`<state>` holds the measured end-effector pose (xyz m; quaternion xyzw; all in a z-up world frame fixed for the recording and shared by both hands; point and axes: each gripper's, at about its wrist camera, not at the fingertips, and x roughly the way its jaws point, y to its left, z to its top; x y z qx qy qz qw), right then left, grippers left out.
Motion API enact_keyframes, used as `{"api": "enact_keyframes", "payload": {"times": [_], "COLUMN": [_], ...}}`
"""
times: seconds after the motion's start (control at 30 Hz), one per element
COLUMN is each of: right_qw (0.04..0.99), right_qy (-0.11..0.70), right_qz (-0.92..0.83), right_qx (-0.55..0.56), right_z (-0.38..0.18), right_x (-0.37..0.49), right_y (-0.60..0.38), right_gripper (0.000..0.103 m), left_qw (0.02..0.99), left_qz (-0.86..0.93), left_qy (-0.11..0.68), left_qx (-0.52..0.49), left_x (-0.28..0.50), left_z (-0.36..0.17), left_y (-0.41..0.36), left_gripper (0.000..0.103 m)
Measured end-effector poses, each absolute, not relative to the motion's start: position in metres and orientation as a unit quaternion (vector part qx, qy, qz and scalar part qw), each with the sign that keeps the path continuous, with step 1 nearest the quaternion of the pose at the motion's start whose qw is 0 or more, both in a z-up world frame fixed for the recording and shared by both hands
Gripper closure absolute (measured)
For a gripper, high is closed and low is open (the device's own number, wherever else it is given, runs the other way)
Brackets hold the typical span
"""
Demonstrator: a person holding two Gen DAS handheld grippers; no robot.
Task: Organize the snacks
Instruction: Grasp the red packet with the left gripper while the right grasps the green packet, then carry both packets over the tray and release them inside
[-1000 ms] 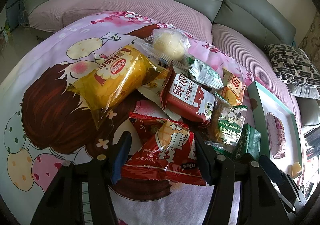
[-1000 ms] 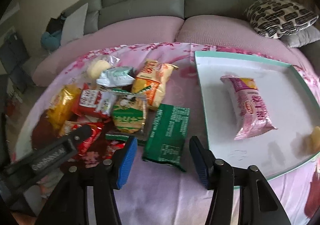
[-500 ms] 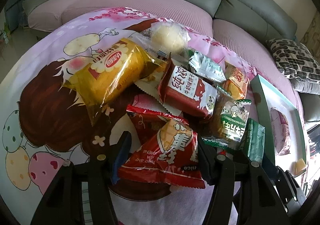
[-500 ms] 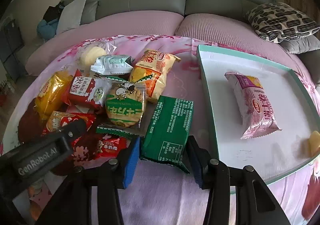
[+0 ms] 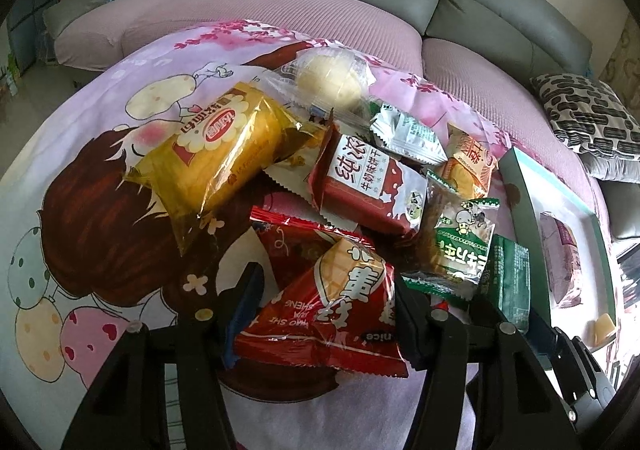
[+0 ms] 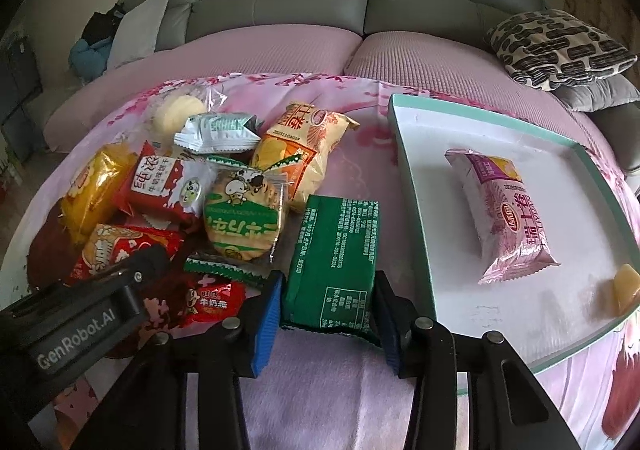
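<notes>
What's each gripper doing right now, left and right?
Left gripper: jaws closing, pads against the red triangular snack pack.
Right gripper: jaws closing, pads on the green snack pack.

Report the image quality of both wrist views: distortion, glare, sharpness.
Left wrist view: strong fisheye bending with dark corners; daylight glare on the yellow snack pack; print on the red snack pack reads sharp. Right wrist view: same bending; the tray rim curves; green packet sharp, soft light.
</notes>
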<state>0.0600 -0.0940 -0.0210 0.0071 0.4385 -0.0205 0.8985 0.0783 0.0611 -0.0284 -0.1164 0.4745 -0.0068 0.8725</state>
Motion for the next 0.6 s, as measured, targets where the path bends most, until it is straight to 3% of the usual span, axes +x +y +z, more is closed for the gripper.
{"api": "enact_keyframes", "payload": {"times": [0.6], "right_qw": [0.924], "right_qy": [0.379], "right_qz": [-0.024], "right_qx": [0.043], "right_z": [0.026], "right_x": [0.043], "right_y": [-0.115], "right_gripper": [0.058], "left_qw": [0.906], "left_qz": [-0.027], "left_qy": [0.408], "left_qx": [-0.107], "left_x": [0.061], "left_z": [0.022], "left_y": [0.06], "left_gripper": [0.044]}}
